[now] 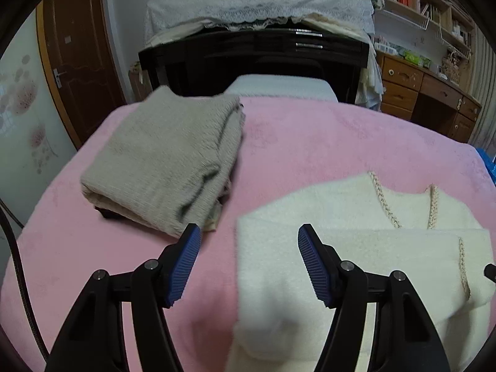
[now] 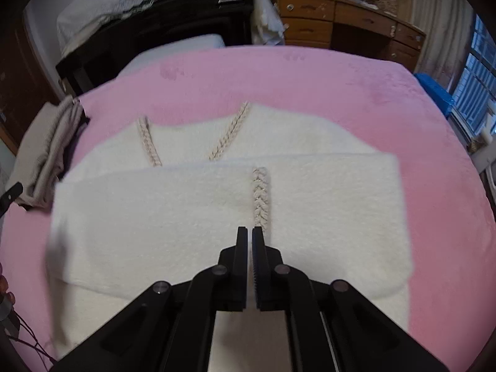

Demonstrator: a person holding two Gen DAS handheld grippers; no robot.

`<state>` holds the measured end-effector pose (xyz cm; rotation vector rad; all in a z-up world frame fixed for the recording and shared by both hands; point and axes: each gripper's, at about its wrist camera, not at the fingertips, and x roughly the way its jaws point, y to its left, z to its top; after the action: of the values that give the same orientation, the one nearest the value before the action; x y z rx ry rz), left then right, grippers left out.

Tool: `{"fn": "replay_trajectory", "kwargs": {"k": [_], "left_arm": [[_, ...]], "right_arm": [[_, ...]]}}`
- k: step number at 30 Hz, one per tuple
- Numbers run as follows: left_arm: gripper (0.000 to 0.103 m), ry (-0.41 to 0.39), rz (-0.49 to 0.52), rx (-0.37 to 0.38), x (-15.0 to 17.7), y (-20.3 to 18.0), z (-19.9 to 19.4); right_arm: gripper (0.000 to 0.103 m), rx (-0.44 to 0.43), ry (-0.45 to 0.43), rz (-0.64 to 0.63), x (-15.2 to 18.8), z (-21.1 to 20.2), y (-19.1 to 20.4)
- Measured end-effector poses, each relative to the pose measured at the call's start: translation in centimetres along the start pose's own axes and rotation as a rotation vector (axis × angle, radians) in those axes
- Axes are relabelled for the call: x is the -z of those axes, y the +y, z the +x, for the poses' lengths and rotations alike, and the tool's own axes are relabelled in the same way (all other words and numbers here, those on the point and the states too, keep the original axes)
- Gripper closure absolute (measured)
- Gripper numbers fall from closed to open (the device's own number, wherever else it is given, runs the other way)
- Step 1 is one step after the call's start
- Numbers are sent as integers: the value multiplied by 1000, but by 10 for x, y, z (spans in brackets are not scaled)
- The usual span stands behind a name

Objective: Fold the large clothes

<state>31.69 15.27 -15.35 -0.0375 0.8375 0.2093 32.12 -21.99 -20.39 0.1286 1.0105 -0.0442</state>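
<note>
Cream cardigan (image 2: pixel 217 217) half folded — one fold left, likely.
Grey garment (image 1: pixel 167 158) lying folded beyond the wide-open left gripper (image 1: pixel 248 257); right gripper (image 2: pixel 249 235) hovering closed, gripping nothing.

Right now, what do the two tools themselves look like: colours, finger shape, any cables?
The left tool has black angular linkage arms with round silver pivot pins and blue ribbed pads on its fingers. The right tool has the same black build and silver pins; its blue ribbing shows only along one finger's inner edge. A dark cable runs down the left wrist view's left edge.
</note>
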Motion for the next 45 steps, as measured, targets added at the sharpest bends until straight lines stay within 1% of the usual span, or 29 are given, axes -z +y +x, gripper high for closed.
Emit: {"fn": "replay_trajectory", "kwargs": {"k": [2,5,9,11,14,16,18,19,20,22,23,24,27,30,31,34,39,41,43,45], "left_arm": [[39,-15,-8,15,-4,13,-19],[34,-26,-19,45,-8,36,-57],[17,-68,-59,69,-3,74,-116],[17,-75,-66,77,6,91,-141],[17,-83,-78,55,26,112,-170],[16,-68,-89,46,45,127,-188],[16,-34,-96,34,65,137,-202],[16,-16,-102,26,76,143,-208],[16,7,-107,20,88,148,-214],[16,57,-122,20,111,156,-224],[16,94,-136,25,127,161,-229],[16,118,-143,32,137,163,-230],[16,223,-158,59,180,167,-228],[16,293,-163,97,217,160,-218],[16,311,-164,123,227,156,-213],[17,338,-154,149,254,144,-200],[17,418,-84,155,283,115,-173],[17,467,-51,163,295,104,-163],[17,506,-31,170,305,96,-153],[17,538,-27,172,314,93,-145]], "right_arm": [[100,-6,-22,30,2,-22,-7],[100,-5,-52,66,6,-58,-21],[100,-25,-108,71,21,-104,-42],[100,-20,-133,53,33,-126,-52],[100,-18,-143,47,54,-154,-69],[98,-9,-129,55,71,-167,-83],[92,-5,-109,70,91,-176,-97],[87,-2,-93,82,104,-181,-105],[84,-2,-79,93,115,-184,-111],[81,-8,-37,115,139,-188,-122],[81,-5,-14,118,154,-189,-128],[81,0,5,114,167,-189,-132],[78,14,71,92,204,-183,-140],[77,22,114,77,233,-176,-147],[77,23,120,72,241,-172,-149],[77,27,153,79,257,-160,-159],[75,40,205,111,275,-145,-179],[62,33,228,124,282,-139,-186],[59,19,243,127,287,-136,-189],[59,15,254,120,289,-133,-188]]}}
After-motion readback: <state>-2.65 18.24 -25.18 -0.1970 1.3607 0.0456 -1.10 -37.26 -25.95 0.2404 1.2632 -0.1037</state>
